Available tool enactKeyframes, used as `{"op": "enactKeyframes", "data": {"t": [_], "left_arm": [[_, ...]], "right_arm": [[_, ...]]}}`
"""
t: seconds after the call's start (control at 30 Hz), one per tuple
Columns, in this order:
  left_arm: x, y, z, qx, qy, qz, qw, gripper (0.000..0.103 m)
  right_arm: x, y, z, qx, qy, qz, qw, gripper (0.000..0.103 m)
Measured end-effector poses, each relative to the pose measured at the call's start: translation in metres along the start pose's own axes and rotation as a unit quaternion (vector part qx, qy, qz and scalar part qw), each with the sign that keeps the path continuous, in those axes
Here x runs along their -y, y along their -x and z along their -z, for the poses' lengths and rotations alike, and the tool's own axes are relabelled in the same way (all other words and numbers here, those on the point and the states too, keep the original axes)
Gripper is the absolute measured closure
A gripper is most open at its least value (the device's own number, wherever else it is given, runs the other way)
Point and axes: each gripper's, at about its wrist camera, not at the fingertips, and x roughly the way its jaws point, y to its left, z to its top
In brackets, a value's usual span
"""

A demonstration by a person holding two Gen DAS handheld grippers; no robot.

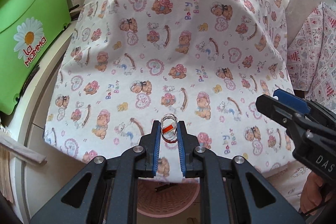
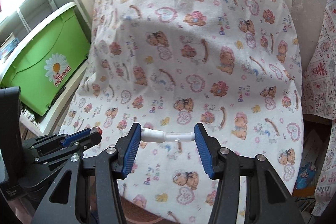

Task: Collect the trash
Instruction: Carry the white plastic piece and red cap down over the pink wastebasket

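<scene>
Left wrist view shows my left gripper (image 1: 169, 131) closed on a small clear wrapper (image 1: 168, 129) with a red patch, low in the centre of the frame, its pads pinching it from both sides over the bear-print cloth (image 1: 168, 45). It looks like crinkled film: I judge it nearly weightless, soft and a bit slippery, so a light squeeze across its middle should do, and a jerk could let it slide out.

Right wrist view has my right gripper (image 2: 167, 136) holding a white plastic piece (image 2: 166, 136) end to end, low centre of the frame, each end touching a blue pad (image 2: 132, 146). The jaws stand wide, so I read it as gripped lengthwise. It seems thin, light and semi-rigid, with a joint near the middle; squeezed along its length, I expect it may buckle or pop free. A hold across the thicker left half would be safer.

The green bin (image 2: 44, 64) sits at the left of both frames, beside the cloth. At lower left of the right view the wrapper shows again in the left gripper's tips.
</scene>
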Motion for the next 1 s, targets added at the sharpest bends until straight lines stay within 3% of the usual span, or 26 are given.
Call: {"op": "enactKeyframes", "data": {"t": [0.3, 0.63, 0.77, 0.9, 1.0], "left_arm": [[-0.027, 0.024, 0.049, -0.022, 0.029, -0.017, 0.9992, 0.088], [-0.052, 0.019, 0.085, -0.044, 0.071, -0.033, 0.9959, 0.087], [-0.056, 0.002, 0.096, -0.077, 0.071, -0.026, 0.9941, 0.086], [-0.053, -0.017, 0.105, -0.117, 0.048, -0.044, 0.991, 0.087], [-0.059, -0.031, 0.111, -0.149, 0.065, -0.021, 0.9864, 0.086]], "right_arm": [[-0.063, 0.031, 0.055, 0.002, 0.051, -0.04, 0.998, 0.049], [-0.092, 0.045, 0.101, -0.021, 0.056, -0.067, 0.996, 0.049], [-0.1, 0.028, 0.119, -0.052, 0.078, -0.057, 0.994, 0.049], [-0.105, 0.011, 0.13, -0.087, 0.091, -0.065, 0.99, 0.049], [-0.107, 0.0, 0.136, -0.111, 0.1, -0.066, 0.987, 0.049]]}}
